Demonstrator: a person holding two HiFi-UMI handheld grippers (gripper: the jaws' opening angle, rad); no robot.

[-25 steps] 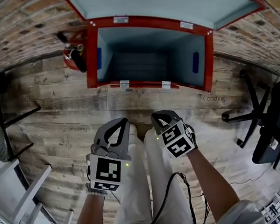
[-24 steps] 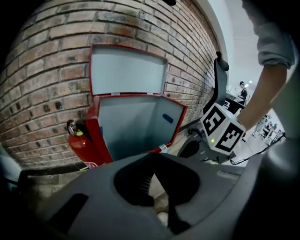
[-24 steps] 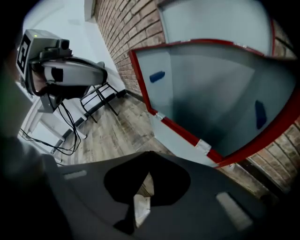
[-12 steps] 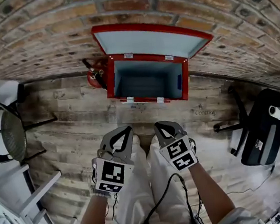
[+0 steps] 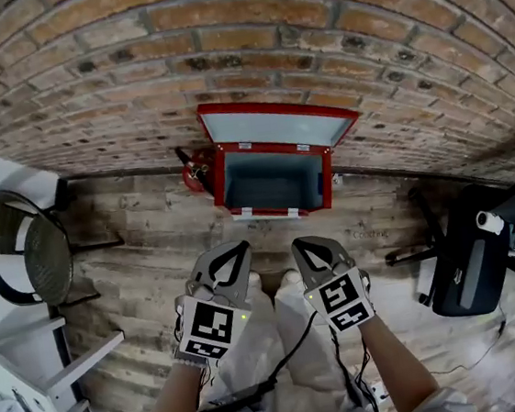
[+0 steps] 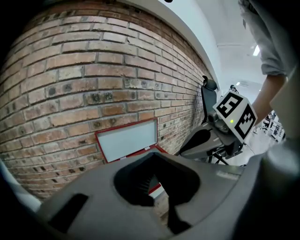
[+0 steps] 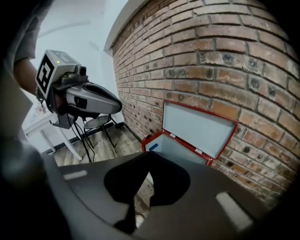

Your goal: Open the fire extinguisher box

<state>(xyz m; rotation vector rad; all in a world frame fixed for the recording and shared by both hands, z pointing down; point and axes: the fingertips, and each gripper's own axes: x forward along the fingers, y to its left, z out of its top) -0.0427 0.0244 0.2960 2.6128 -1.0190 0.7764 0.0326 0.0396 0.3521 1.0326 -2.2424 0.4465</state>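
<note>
Fire extinguisher box (image 5: pixel 274 185) is seen on the wooden floor (image 5: pixel 142 250) against the brick wall (image 5: pixel 239 45), its lid (image 5: pixel 276 126) thrown back onto the bricks and the interior laid bare. A black office chair (image 5: pixel 467 264) is placed well off to the right. Left gripper (image 5: pixel 242 246) and right gripper (image 5: pixel 299 244) are held side by side, well apart from the box, each clenched with nothing between the jaws. What seems to be a red extinguisher (image 5: pixel 195 172) is tucked just beside the box's left wall.
</note>
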